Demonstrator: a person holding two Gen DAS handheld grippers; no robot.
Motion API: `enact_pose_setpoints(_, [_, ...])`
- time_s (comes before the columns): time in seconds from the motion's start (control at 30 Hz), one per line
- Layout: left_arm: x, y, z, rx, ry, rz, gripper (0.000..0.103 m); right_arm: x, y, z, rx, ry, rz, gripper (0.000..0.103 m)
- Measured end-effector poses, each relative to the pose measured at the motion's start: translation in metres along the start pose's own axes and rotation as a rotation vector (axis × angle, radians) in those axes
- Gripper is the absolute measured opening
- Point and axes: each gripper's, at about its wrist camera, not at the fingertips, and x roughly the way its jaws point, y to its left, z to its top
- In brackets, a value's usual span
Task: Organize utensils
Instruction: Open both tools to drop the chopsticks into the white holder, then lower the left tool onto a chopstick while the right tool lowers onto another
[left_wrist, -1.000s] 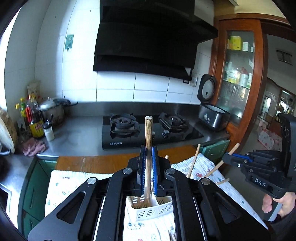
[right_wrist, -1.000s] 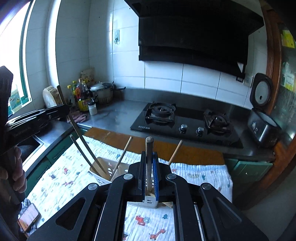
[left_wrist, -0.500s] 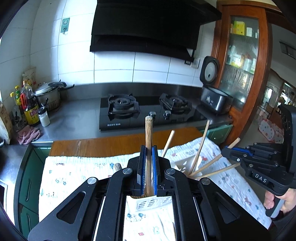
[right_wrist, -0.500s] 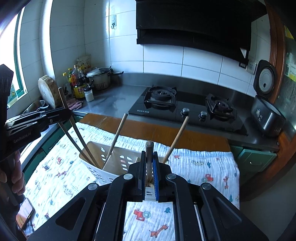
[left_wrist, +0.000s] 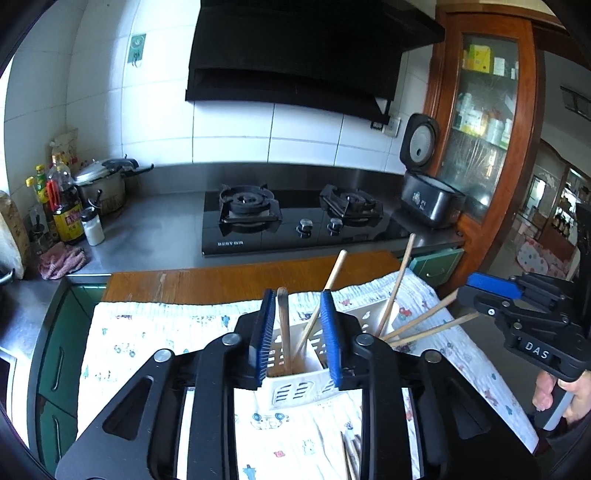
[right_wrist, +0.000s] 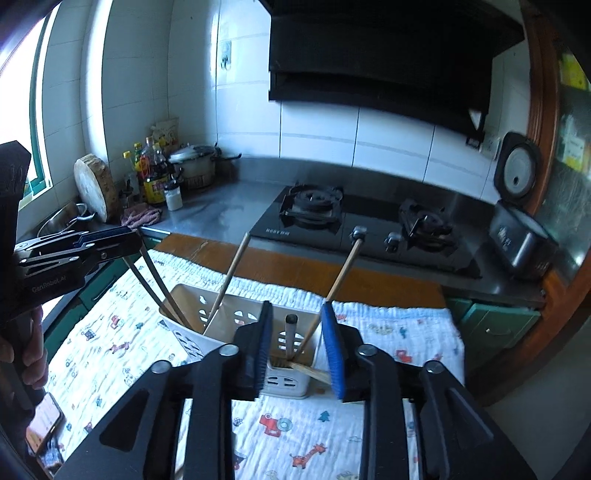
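Observation:
A white slotted caddy (left_wrist: 295, 391) (right_wrist: 192, 343) stands on the patterned cloth with several wooden handles leaning in it. My left gripper (left_wrist: 297, 295) hangs over its near end. Its jaws are opening around a wooden utensil (left_wrist: 283, 321), which stands in the caddy close to the left pad without being pressed. My right gripper (right_wrist: 296, 306) hangs over the caddy's other end. Its jaws are also opening, and a dark-tipped wooden utensil (right_wrist: 291, 328) stands loose between the pads. Each gripper shows in the other's view: the right gripper (left_wrist: 480, 291) and the left gripper (right_wrist: 125, 240).
The cloth (right_wrist: 369, 325) covers a wooden table beside a steel counter with a gas stove (left_wrist: 295, 218), a rice cooker (left_wrist: 428, 199), bottles (left_wrist: 66, 214) and a pot. A phone (right_wrist: 44, 421) lies at the cloth's left edge. Loose chopsticks (left_wrist: 349, 454) lie near me.
Both grippers sank toward the caddy with their utensils, then their jaws parted. The two handles now stand free in the caddy, lower than before.

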Motion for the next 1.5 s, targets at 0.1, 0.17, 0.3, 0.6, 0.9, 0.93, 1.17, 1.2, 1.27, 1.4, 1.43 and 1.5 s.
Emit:
enact_pose_setpoints(0.1, [-0.026,0.000,-0.007,-0.015,-0.018,-0.001,0.031,-0.024,0.005,-0.008,-0.012,-0.032,-0.013,0.039])
enact_pose_setpoints(0.17, [-0.044,-0.001,-0.017,-0.017,-0.027,0.015,0.035,-0.039,0.009,-0.020,-0.013,-0.040,-0.001,0.042])
enact_pose_setpoints(0.3, [-0.072,-0.003,-0.046,-0.026,-0.026,0.016,0.037,-0.061,0.025,-0.056,-0.036,-0.036,0.014,0.046])
enact_pose_setpoints(0.6, [-0.116,-0.009,-0.128,-0.048,-0.003,0.005,0.041,-0.072,0.059,-0.148,-0.031,0.041,0.067,0.047])
enact_pose_setpoints(0.9, [-0.122,-0.012,-0.209,-0.092,0.079,-0.012,0.041,-0.068,0.092,-0.236,-0.016,0.127,0.082,0.046])
enact_pose_setpoints(0.93, [-0.122,-0.011,-0.214,-0.097,0.088,-0.014,0.041,-0.066,0.095,-0.246,-0.010,0.139,0.087,0.043])
enact_pose_setpoints(1.17, [-0.114,-0.011,-0.253,-0.096,0.153,0.016,0.041,-0.056,0.099,-0.276,0.027,0.182,0.087,0.029])
enact_pose_setpoints(1.2, [-0.113,-0.012,-0.258,-0.099,0.163,0.013,0.041,-0.054,0.098,-0.279,0.040,0.188,0.089,0.029])
enact_pose_setpoints(1.27, [-0.110,-0.014,-0.263,-0.098,0.177,0.011,0.041,-0.052,0.096,-0.283,0.059,0.196,0.099,0.024])
enact_pose_setpoints(1.4, [-0.102,-0.020,-0.275,-0.102,0.211,-0.008,0.041,-0.047,0.093,-0.291,0.079,0.212,0.105,0.020])
enact_pose_setpoints(1.43, [-0.100,-0.022,-0.278,-0.099,0.219,-0.015,0.041,-0.047,0.092,-0.292,0.082,0.215,0.106,0.019])
enact_pose_setpoints(1.5, [-0.096,-0.024,-0.283,-0.099,0.235,-0.019,0.041,-0.045,0.091,-0.293,0.087,0.217,0.099,0.019])
